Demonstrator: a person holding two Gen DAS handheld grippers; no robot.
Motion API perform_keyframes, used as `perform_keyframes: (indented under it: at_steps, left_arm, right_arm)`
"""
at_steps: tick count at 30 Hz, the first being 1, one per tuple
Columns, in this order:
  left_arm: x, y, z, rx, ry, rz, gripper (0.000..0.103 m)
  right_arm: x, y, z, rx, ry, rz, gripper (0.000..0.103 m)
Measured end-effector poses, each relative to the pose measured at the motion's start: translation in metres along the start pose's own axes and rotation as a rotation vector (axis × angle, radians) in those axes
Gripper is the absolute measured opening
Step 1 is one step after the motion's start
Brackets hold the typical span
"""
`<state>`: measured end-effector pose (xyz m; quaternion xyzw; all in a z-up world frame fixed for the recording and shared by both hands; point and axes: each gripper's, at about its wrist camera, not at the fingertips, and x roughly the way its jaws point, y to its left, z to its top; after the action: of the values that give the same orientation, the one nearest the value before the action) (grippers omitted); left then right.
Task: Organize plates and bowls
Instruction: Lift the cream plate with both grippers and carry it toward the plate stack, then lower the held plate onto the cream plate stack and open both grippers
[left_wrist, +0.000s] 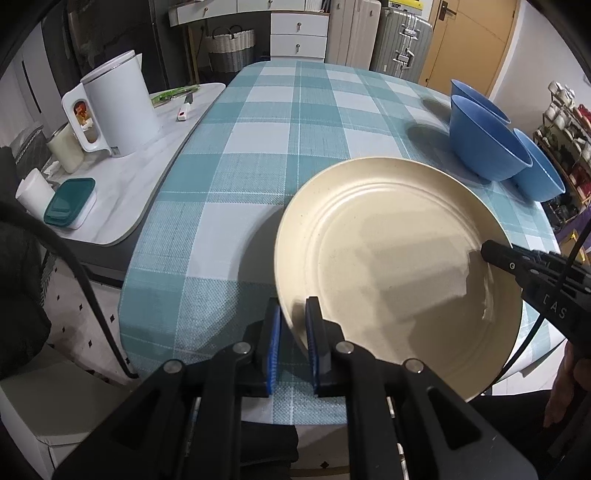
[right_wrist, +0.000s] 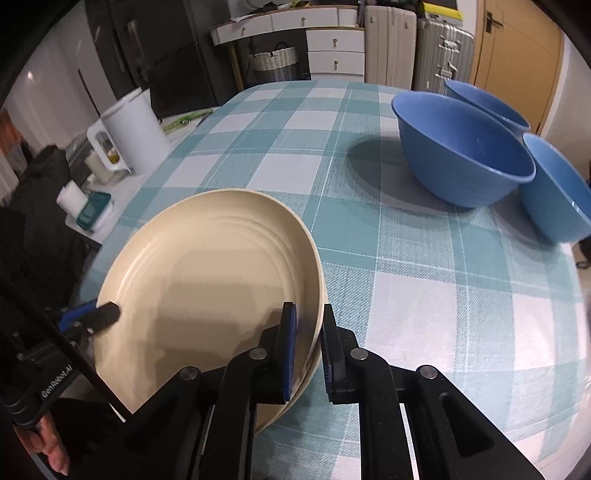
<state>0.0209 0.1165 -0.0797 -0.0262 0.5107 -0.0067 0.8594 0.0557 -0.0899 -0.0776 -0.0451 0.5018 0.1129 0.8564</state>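
A cream plate (left_wrist: 399, 266) lies at the near edge of the checked table (left_wrist: 258, 155), held from both sides. My left gripper (left_wrist: 293, 328) is shut on its left rim, one pad inside and one outside. My right gripper (right_wrist: 308, 332) is shut on the opposite rim of the plate (right_wrist: 207, 280). A second cream rim shows just under it there, so this may be a stack of two. Each view shows the other gripper's finger (left_wrist: 495, 254) (right_wrist: 107, 314) resting on the far rim. Three blue bowls (right_wrist: 461, 155) (right_wrist: 487, 103) (right_wrist: 554, 188) stand upright and close together at the far right.
A white kettle (left_wrist: 118, 107) and a green-lidded box (left_wrist: 70, 201) sit on a marble side counter (left_wrist: 122, 192) left of the table. Drawers, a wicker basket (left_wrist: 231, 48) and suitcases stand beyond the table's far end. A black cable (left_wrist: 88, 288) hangs at the left.
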Motion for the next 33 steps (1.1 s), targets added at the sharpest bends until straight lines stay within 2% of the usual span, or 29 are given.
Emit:
perform_keyframes:
  at_steps: [5, 10, 16, 21, 33]
  left_arm:
    - [0.001, -0.003, -0.001, 0.017, -0.012, 0.012, 0.011]
    - [0.003, -0.006, -0.005, 0.039, -0.024, 0.016, 0.015]
    - [0.006, -0.004, -0.005, 0.028, -0.031, -0.009, 0.019]
    - [0.006, -0.009, -0.008, 0.048, -0.055, 0.007, 0.019]
    - [0.006, -0.006, -0.009, 0.04, -0.058, -0.011, 0.019]
  right_arm:
    - [0.005, 0.009, -0.001, -0.094, 0.019, -0.066, 0.013]
    - [0.009, 0.011, -0.004, -0.126, 0.016, -0.092, 0.014]
    - [0.009, 0.008, -0.006, -0.127, 0.0, -0.078, 0.015]
    - [0.009, 0.009, -0.008, -0.137, -0.014, -0.079, 0.015]
    - [0.008, 0.011, -0.009, -0.152, -0.036, -0.078, 0.015]
